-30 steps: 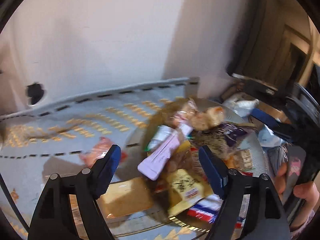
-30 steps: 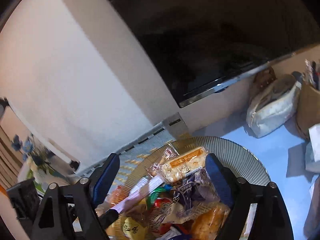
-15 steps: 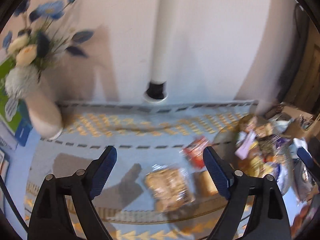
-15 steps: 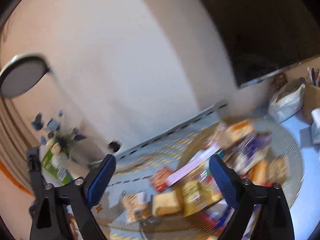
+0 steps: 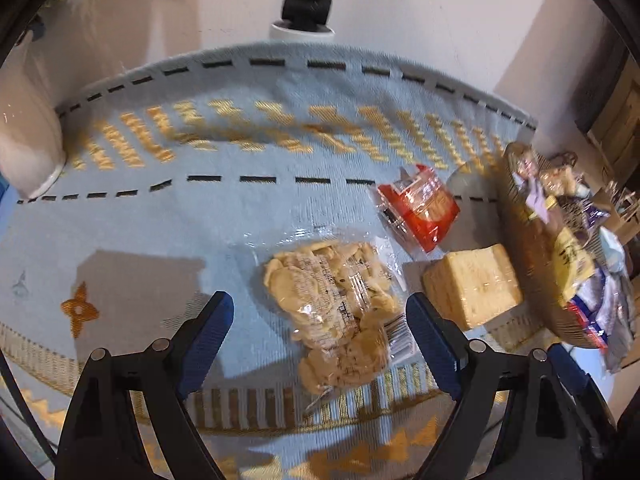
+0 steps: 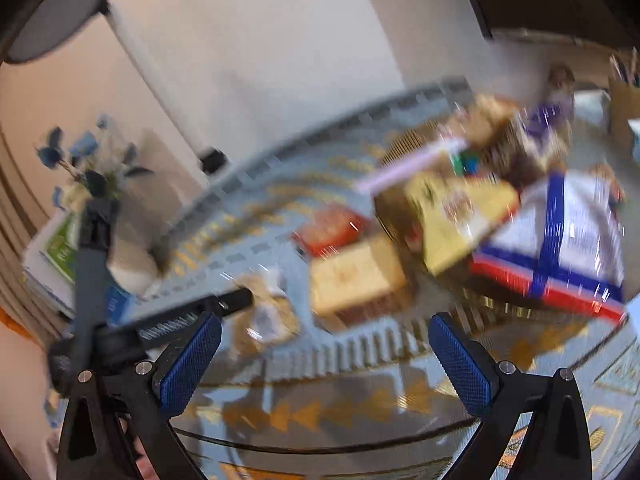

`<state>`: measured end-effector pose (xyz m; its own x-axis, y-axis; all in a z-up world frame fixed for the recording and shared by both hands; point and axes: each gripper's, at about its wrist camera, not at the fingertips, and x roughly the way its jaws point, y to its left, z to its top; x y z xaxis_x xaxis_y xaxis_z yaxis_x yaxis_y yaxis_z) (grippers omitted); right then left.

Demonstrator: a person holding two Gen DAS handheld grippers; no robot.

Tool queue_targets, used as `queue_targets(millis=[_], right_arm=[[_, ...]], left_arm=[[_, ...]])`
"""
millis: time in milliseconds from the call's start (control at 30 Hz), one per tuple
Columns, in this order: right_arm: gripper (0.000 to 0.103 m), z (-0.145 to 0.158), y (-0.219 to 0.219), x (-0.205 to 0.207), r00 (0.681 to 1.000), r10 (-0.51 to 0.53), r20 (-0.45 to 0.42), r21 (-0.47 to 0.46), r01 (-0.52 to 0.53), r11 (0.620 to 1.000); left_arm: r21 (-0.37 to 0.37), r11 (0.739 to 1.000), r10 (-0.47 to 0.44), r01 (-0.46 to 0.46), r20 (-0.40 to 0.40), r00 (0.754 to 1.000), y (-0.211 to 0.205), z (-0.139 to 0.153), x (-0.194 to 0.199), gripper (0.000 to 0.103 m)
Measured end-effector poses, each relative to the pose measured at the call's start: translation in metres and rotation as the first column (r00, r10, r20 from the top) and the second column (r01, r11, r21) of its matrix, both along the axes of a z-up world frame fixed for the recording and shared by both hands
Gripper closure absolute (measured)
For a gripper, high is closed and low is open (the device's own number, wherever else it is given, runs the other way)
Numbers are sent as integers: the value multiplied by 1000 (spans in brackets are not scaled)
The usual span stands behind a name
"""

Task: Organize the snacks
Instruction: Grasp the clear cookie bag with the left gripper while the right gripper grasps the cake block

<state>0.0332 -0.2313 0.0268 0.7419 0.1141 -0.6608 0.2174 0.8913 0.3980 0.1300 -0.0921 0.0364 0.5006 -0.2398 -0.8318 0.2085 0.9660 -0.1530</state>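
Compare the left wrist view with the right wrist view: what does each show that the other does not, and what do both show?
Only the left wrist view shows the left gripper, open, with the clear bag of crackers in front of it.

Only the right wrist view shows the right gripper, open and empty, the blue flowers, and the white pack with blue and red stripes.

Both show the patterned blue cloth, the red snack pack, the yellow wrapped block and the heaped snack basket. The right wrist view is blurred.
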Motion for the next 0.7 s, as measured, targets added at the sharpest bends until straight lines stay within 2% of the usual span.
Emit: queue_targets(millis=[100, 167, 233, 300, 367, 467, 533, 700], right_arm=[[0, -19, -6, 12, 997, -44, -58, -15, 43, 999], [0, -26, -8, 21, 994, -74, -81, -59, 69, 996], [0, -32, -9, 33, 992, -69, -103, -98, 59, 993], [0, -35, -8, 43, 992, -47, -116, -119, 33, 992], [0, -34, -9, 47, 994, -50, -95, -122, 38, 992], [0, -35, -15, 53, 995, -65, -80, -86, 58, 995], [0, -35, -12, 57, 994, -63, -93, -99, 54, 994], [0, -36, 2, 69, 987, -66, -148, -183, 38, 982]], left_arm=[[15, 1000, -7, 7, 21, 1000, -3, -8, -2, 15], [-14, 1000, -12, 12, 29, 1000, 2, -12, -1, 12], [-37, 999, -7, 8, 31, 999, 8, -16, 2, 3], [-81, 997, 3, -1, 32, 999, 16, -19, 5, 3], [-89, 996, 29, -28, 11, 1000, 20, -17, 8, 3], [-159, 985, 64, -64, -2, 998, 29, -15, 8, 4], [-223, 974, 40, -41, -11, 999, 31, -14, 7, 3], [-134, 990, 41, -37, 31, 999, 16, -16, 4, 3]])
